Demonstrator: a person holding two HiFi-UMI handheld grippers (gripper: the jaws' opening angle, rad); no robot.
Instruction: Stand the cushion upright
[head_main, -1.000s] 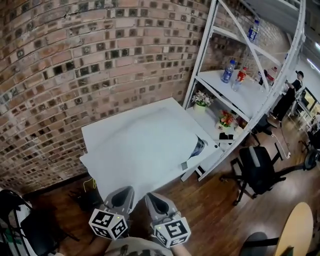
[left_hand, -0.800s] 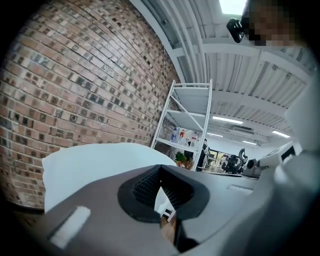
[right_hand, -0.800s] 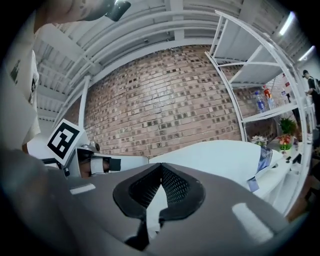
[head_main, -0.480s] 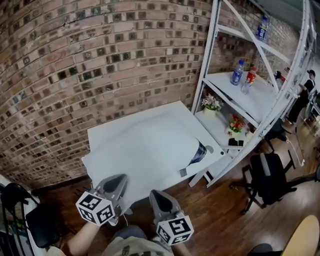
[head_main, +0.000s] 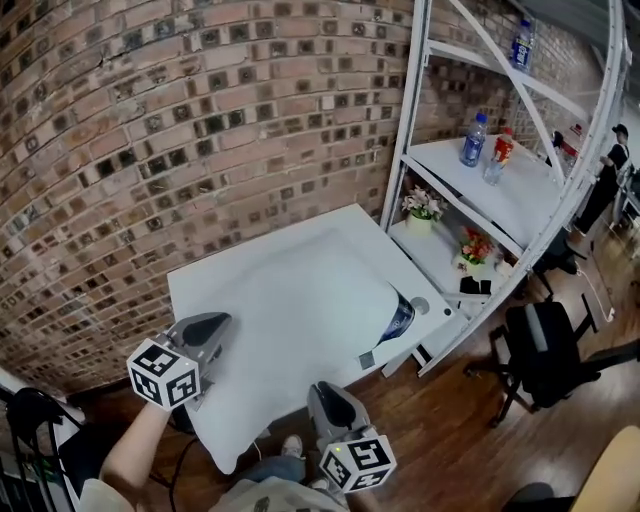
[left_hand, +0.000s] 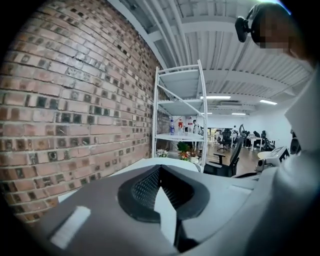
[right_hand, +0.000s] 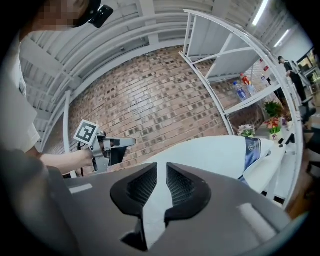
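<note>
— Where is the cushion (head_main: 300, 300) seen?
— Laid flat on the bench (head_main: 432, 300), overhanging its front edge. The left claw (head_main: 205, 322) is clenched empty, perhaps touching it; the right claw (head_main: 325, 392) is being released, nothing between

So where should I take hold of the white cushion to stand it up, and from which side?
Probably its near edge, one tool toward each corner, coming level from the side away from the brick wall: the cushion lies flat on the table and that soft edge overhangs it. The left tool is shut; the right tool is opening its jaws, nothing between them.
</note>
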